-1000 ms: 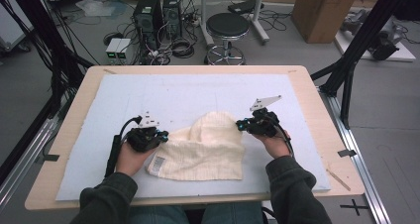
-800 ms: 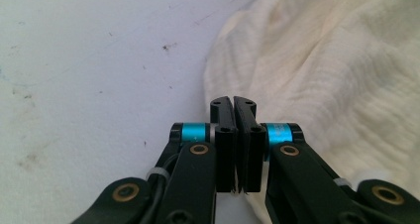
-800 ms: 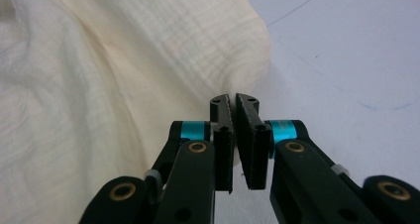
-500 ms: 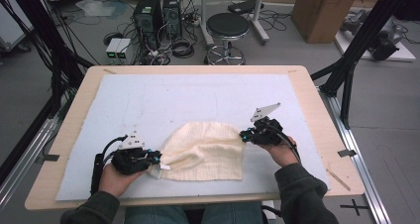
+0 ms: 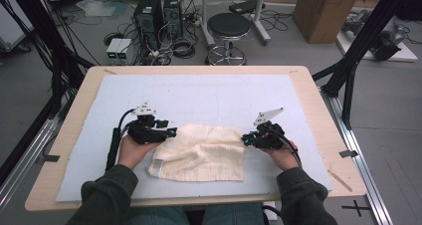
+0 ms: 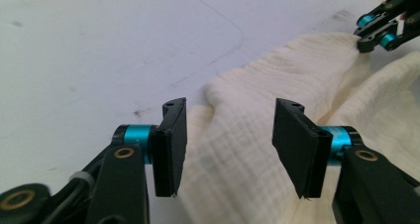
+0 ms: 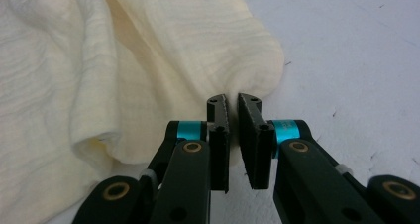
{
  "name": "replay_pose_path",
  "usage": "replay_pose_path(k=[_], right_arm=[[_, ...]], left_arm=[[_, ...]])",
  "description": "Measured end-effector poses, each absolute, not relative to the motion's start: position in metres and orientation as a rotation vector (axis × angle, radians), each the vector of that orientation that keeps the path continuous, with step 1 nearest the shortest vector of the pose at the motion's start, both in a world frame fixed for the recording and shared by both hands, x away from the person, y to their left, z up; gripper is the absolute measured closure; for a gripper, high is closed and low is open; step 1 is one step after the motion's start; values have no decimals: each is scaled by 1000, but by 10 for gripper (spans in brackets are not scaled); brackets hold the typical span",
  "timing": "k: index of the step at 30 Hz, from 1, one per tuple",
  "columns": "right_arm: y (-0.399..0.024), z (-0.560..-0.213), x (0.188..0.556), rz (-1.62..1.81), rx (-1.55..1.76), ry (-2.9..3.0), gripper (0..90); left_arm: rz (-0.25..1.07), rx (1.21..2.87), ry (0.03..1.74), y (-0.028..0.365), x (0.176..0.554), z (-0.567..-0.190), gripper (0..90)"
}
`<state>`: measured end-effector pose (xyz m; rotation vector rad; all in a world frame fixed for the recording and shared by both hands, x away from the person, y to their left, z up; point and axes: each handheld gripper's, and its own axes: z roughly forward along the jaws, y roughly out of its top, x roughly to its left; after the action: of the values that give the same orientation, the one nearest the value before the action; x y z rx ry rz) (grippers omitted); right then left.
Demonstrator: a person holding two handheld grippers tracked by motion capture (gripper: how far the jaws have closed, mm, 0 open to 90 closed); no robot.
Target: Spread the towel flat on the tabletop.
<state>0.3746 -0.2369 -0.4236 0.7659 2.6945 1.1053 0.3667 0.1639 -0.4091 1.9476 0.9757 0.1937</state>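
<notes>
A cream cloth (image 5: 200, 153) lies folded on the white mat (image 5: 199, 95) of the tabletop (image 5: 318, 100), near the person's edge, between the two hands. The left gripper (image 5: 170, 133) sits at the cloth's left edge; its jaws have just been opening and now stand apart, with a fold of cloth (image 6: 247, 149) between them but not pressed by the pads. The right gripper (image 5: 246, 139) is at the cloth's upper right corner, its jaws drawn nearly together; in the right gripper view (image 7: 233, 107) the tips meet the rounded fold of the cloth (image 7: 148, 60), and they seem to pinch its edge, though the contact is hard to see. A small label (image 5: 158, 167) shows at the cloth's lower left corner.
</notes>
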Motion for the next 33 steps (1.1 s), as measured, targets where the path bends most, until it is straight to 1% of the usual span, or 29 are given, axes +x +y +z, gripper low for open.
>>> replay_pose_path(k=[2,4,5,6,7,10,13,15,16,19,20,22,23,25,26,28,30,33], right_arm=[[-237,-425,376,1108,770,2697,829],[-237,-424,377,1118,765,2692,830],[-237,-424,378,1127,768,2683,830],[-237,-424,379,1140,761,2679,831],[-237,-424,379,1153,770,2670,832],[-236,-419,383,1187,784,2627,834],[-234,-414,384,1220,782,2593,835],[-229,-408,385,1230,773,2553,836],[-226,-406,386,1237,774,2538,836],[-224,-410,387,1209,783,2562,834],[-223,-412,387,1190,786,2581,832],[-223,-419,386,1154,788,2607,831],[-224,-425,385,1143,803,2636,830],[-225,-431,385,1118,809,2655,829],[-225,-431,385,1118,809,2655,829],[-229,-434,385,1127,811,2651,829],[-232,-433,383,1128,823,2652,830],[-232,-432,381,1127,817,2653,830]], left_arm=[[115,1979,993,161,374,-419,510],[80,2051,1004,159,378,-426,598],[89,2082,991,159,378,-428,718],[101,2088,987,160,378,-428,809],[116,2073,995,161,378,-426,847],[214,1982,1033,169,375,-416,865],[340,1897,1061,172,369,-405,865],[419,1908,1060,169,363,-402,863],[429,1924,1058,167,361,-402,850],[382,1981,1035,163,355,-408,844],[344,2018,1028,161,352,-413,835],[285,2102,999,158,346,-420,795],[258,2137,970,157,344,-424,717],[172,2172,927,156,340,-431,642],[171,2174,907,156,337,-431,642],[118,2159,878,159,335,-431,615],[79,2154,863,159,334,-430,561],[68,2115,861,161,335,-428,558]])
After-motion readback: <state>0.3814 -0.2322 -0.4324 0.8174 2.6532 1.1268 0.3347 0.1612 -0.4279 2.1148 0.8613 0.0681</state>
